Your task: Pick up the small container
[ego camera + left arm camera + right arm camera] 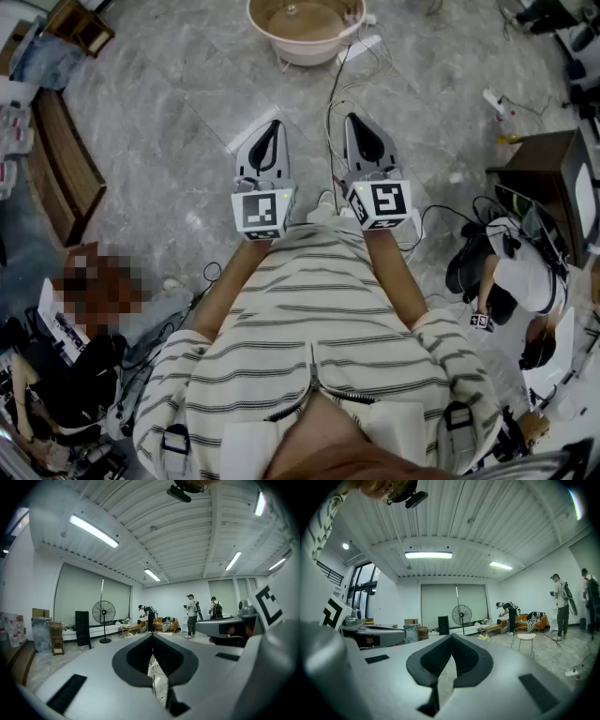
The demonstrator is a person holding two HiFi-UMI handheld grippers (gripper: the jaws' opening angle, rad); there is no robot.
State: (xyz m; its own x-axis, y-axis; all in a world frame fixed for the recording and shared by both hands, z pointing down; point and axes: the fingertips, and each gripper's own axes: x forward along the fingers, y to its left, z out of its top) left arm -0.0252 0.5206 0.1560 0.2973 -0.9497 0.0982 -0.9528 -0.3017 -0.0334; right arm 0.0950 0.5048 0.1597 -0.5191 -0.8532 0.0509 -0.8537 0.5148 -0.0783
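Note:
No small container can be picked out in any view. Both grippers are held side by side at waist height, pointing level over the grey marble floor. My left gripper (273, 125) is shut with nothing between its dark pads, and its tips (152, 634) meet in the left gripper view. My right gripper (353, 119) is likewise shut and empty, its tips (451, 635) closed together in the right gripper view. Each carries its marker cube (263, 211) near the hand. My striped shirt fills the lower head view.
A beige basin (305, 28) stands ahead on the floor, with white cables (335, 84) running from it. A wooden bench (66, 164) lies left, a dark cabinet (544, 183) right. Far across the room are a fan (103, 611), a wire chair (526, 637) and several people (191, 616).

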